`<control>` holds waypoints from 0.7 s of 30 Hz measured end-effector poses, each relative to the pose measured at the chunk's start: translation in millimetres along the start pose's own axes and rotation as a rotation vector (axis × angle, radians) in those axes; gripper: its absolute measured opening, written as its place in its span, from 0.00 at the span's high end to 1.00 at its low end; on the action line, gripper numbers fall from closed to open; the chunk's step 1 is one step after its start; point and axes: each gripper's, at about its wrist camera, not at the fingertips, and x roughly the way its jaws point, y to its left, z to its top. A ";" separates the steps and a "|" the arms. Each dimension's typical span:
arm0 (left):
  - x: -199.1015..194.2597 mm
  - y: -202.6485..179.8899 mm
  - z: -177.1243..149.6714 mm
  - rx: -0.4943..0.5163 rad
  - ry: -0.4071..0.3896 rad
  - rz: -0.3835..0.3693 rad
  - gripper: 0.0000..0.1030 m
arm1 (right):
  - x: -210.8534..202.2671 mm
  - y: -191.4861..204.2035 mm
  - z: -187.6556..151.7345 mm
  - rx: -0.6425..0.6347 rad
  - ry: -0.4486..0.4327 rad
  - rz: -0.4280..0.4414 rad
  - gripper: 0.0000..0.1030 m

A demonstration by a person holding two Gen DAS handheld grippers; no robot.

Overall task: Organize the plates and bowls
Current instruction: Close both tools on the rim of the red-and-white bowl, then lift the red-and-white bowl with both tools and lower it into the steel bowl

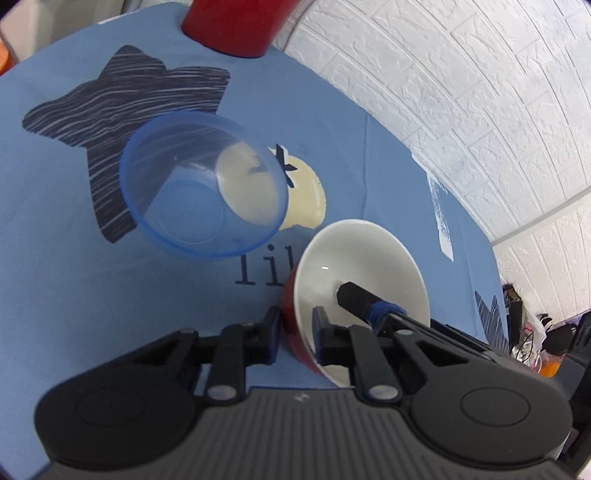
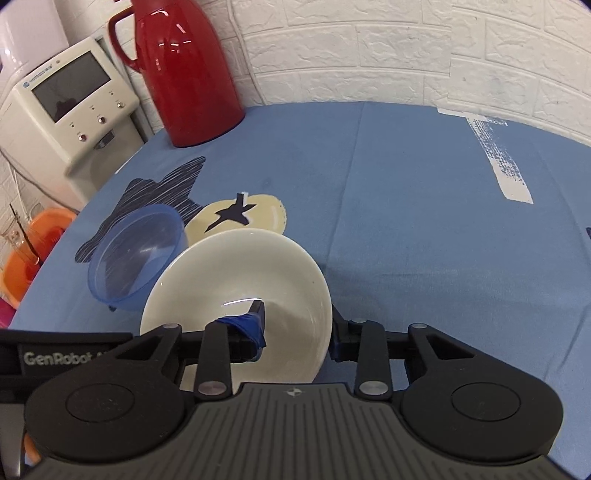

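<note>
A bowl [image 1: 354,258], red outside and white inside, hangs tilted above the blue tablecloth [image 1: 55,258]. My left gripper [image 1: 295,330] is shut on its near rim, one finger outside the red wall and one inside. In the right wrist view the same bowl [image 2: 221,273] is held by my right gripper [image 2: 298,332], which is shut across its right rim. Its blue-taped finger [image 1: 354,297] lies inside the bowl; the outer finger is hidden in the left wrist view. A translucent blue bowl [image 1: 203,192] [image 2: 136,254] stands upright on the cloth, to the left of the held bowl.
A tall red thermos jug [image 2: 184,74] [image 1: 236,26] stands at the table's back left by the white brick wall [image 2: 369,48]. A cream countertop machine [image 2: 70,110] and an orange basin [image 2: 37,243] sit beyond the left table edge. Cluttered items [image 1: 546,332] lie past the right edge.
</note>
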 end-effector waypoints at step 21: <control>-138.5 -44.0 -167.0 0.213 0.160 -0.098 0.98 | -204.8 29.4 -145.3 -0.024 -0.013 -0.107 0.78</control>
